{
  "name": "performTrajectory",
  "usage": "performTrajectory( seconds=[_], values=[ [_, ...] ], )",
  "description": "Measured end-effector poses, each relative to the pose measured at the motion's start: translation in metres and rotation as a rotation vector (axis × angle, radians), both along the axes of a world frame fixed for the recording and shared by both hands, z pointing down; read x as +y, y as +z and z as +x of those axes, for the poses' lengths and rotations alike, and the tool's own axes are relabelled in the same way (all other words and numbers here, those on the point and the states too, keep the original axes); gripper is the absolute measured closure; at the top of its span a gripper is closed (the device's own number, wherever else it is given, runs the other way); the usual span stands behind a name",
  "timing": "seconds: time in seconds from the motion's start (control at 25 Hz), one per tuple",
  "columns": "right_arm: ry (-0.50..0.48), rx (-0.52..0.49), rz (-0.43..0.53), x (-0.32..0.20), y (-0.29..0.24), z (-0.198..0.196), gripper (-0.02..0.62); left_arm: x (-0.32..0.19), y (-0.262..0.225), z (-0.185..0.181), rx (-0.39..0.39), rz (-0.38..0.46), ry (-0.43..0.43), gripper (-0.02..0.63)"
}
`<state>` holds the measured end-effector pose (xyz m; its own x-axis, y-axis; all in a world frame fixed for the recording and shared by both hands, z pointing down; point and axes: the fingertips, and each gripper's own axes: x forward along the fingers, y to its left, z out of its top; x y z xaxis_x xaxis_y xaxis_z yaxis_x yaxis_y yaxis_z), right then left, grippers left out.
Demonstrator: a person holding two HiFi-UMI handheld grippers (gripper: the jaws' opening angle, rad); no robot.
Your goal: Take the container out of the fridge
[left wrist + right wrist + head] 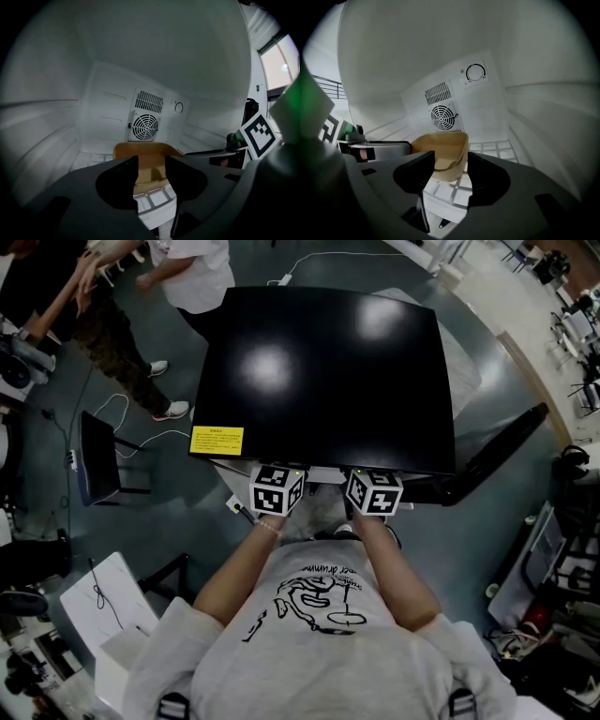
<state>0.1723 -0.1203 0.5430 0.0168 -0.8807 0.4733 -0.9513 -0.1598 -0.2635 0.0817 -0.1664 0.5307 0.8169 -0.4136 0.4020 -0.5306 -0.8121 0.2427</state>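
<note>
Container (pixel 140 150) — tan, open-topped, on the wire shelf (pixel 497 150) inside the fridge (pixel 328 371), its near side showing in the gap of each gripper. We list the left gripper (pixel 151 164) and right gripper (pixel 451 159) alike: fingers spread, pinching nothing. Risk, as we judge it — one side closing first could tilt the container or push it toward the back wall.

Inside the fridge (pixel 543 117) I've got loads of open space above and either side of the container (pixel 445 146) on the wire shelf (pixel 497 150). Only squeeze: left gripper (pixel 151 176) and right gripper (pixel 451 176) close side by side.
</note>
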Motion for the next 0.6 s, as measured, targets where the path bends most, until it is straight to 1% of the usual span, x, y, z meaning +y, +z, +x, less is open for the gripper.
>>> performTrajectory(
  seconds=[0.12, 0.2, 0.32, 0.44, 0.6],
  values=[
    [0.011, 0.004, 0.000, 0.002, 0.000, 0.005, 0.364, -0.005, -0.002, -0.011, -0.010, 0.026, -0.036, 0.410],
    [0.011, 0.006, 0.001, 0.002, 0.000, 0.005, 0.364, -0.010, -0.003, -0.019, -0.017, 0.038, -0.069, 0.391],
    [0.011, 0.013, 0.000, 0.001, 0.000, 0.005, 0.364, -0.016, 0.002, -0.027, -0.025, 0.019, -0.104, 0.356],
    [0.016, 0.023, 0.000, 0.001, -0.001, 0.006, 0.362, -0.018, 0.004, -0.026, -0.033, 0.004, -0.104, 0.347],
    [0.028, 0.036, -0.004, -0.002, 0.000, 0.008, 0.348, -0.019, 0.011, -0.018, -0.065, -0.023, -0.086, 0.337]
  ],
)
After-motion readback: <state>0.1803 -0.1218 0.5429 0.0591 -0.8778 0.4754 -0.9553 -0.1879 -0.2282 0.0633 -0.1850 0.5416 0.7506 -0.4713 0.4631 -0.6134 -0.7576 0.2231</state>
